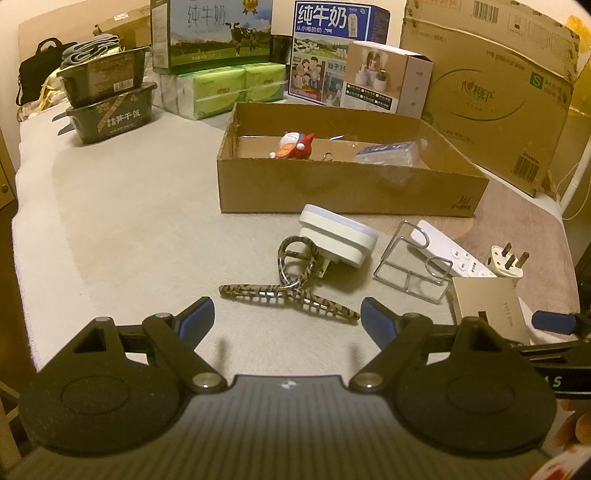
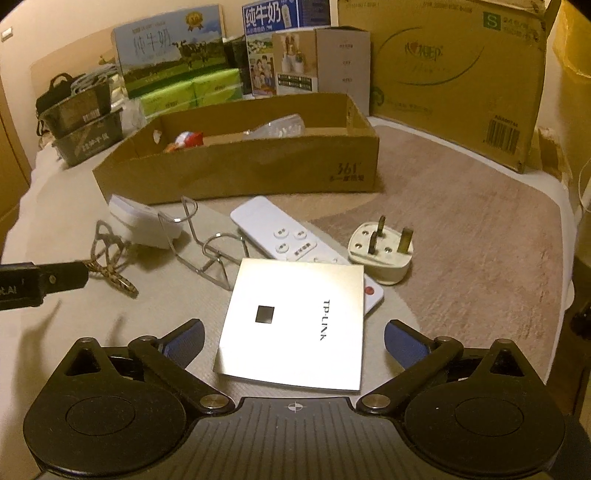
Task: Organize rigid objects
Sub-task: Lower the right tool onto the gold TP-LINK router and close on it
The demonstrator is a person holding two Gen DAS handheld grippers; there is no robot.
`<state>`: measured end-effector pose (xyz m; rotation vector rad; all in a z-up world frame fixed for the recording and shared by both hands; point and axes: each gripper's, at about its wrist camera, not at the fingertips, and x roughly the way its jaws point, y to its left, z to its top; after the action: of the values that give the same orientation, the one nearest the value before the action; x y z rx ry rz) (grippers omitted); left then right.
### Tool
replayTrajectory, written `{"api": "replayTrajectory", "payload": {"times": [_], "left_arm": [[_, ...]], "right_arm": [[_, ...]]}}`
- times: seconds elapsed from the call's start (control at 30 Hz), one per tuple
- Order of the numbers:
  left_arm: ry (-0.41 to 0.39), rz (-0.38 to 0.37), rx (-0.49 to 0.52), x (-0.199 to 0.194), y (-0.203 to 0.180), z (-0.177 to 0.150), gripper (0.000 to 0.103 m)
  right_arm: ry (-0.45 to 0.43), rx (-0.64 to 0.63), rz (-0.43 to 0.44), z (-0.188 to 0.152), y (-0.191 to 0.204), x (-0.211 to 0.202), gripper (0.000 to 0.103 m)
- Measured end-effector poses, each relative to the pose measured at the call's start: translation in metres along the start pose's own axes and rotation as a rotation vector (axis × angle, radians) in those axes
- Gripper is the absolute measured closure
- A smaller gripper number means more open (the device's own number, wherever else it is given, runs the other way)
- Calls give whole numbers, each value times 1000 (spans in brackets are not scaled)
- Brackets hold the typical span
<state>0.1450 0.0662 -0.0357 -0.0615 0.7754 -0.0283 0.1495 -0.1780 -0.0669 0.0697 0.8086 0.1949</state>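
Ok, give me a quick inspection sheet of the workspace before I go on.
Surface: pale cloth-covered table.
Job's things: leopard hair claw, white night light, wire rack, white remote, three-pin plug, TP-LINK panel all loose; panel overlaps the remote's end. Open cardboard tray holds a red-white toy and a clear packet.
Clutter: milk cartons, tissue packs, black tubs behind.
Grippers: left gripper open before the claw; right gripper open astride the panel.
Cables: nothing seen.
Surroundings: large cardboard carton, black bag.
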Motion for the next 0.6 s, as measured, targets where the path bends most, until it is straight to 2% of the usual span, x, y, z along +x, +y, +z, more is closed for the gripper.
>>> {"api": "replayTrajectory", "payload": {"times": [0.4,0.43,0.5,0.6], "left_arm": [[3,-1,18,17,4,0,18],[3,0,21,19,5,1,18],[5,3,35,22,5,3,18],[-2,2,57,26,5,8,18]], "right_arm": [[29,16,-9,0,4,19,1],[29,15,-9,0,3,19,3],[23,3,-21,1,4,17,13],[28,6,-1,2,0,16,14]]}}
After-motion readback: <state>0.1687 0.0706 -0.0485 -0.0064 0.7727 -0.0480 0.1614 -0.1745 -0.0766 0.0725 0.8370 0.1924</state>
